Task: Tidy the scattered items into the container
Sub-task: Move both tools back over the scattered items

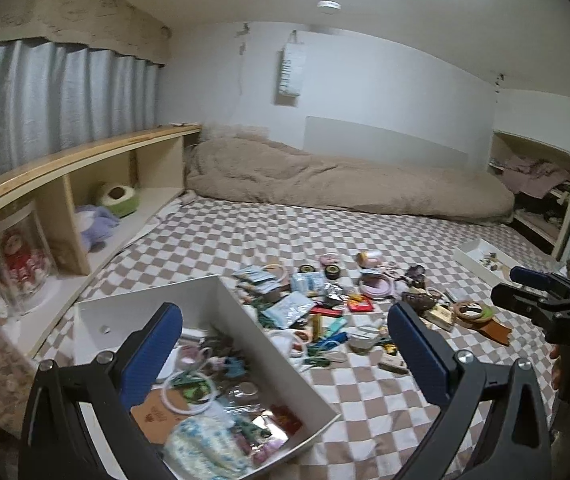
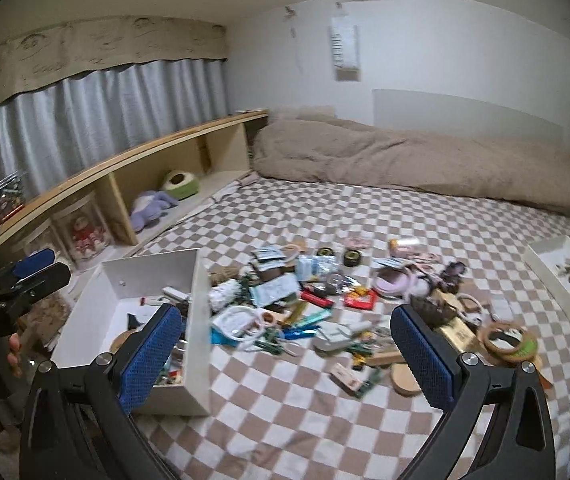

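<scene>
A white open box [image 1: 245, 320] sits on the checkered bed, part-filled with small items; it also shows in the right wrist view [image 2: 201, 320]. A heap of scattered small items [image 1: 325, 308] lies to its right: packets, rings, tape rolls, clips [image 2: 317, 304]. My left gripper [image 1: 285, 344] is open and empty, held above the box's right wall. My right gripper [image 2: 287, 344] is open and empty, held above the near edge of the heap. The right gripper shows at the right edge of the left wrist view [image 1: 541, 292], the left at the left edge of the right wrist view [image 2: 33, 276].
A shallow white tray [image 2: 541, 276] with a few bits lies at the right of the bed. A beige duvet [image 2: 405, 160] is bunched along the far side. A wooden shelf [image 2: 145, 160] with soft toys and jars runs along the left.
</scene>
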Tool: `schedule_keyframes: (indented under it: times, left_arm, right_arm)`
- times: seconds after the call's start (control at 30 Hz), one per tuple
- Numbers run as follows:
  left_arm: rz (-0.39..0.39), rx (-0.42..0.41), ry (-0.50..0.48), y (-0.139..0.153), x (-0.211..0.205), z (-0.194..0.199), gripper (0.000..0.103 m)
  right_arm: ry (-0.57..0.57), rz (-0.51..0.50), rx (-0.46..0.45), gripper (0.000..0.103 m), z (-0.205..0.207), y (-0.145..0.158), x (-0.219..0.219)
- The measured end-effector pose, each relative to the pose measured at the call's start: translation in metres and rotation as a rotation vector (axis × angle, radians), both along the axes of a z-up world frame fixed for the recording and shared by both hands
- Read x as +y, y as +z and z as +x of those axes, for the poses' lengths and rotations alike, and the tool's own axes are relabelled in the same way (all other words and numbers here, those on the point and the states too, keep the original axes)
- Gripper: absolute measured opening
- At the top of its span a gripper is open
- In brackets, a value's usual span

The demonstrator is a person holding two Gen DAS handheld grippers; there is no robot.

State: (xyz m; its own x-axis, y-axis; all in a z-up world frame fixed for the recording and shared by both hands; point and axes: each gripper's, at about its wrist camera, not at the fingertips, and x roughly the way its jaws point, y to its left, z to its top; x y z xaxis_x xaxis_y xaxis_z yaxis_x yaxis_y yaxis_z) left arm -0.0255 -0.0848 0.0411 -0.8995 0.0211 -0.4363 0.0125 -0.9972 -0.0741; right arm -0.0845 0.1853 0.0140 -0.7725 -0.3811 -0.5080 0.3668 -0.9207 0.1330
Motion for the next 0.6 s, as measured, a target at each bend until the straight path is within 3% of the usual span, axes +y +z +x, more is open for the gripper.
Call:
schedule_keyframes:
  times: [0.33, 0.47, 0.6]
  left_arm:
    - [-0.003, -0.024, -0.090, -0.007, 0.048, -0.032, 0.103]
    - [-0.018, -0.037, -0.115, -0.014, 0.064, -0.044, 0.103]
    - [-0.017, -0.052, -0.133, -0.021, 0.077, -0.059, 0.103]
  right_arm:
    - [-0.108, 0.011, -0.006, 0.103, 0.000, -0.009, 0.052]
    - [-0.167, 0.079, 0.002, 0.103, -0.003, -0.016, 0.066]
    - [-0.160, 0.060, -0.023, 0.103, -0.009, -0.024, 0.077]
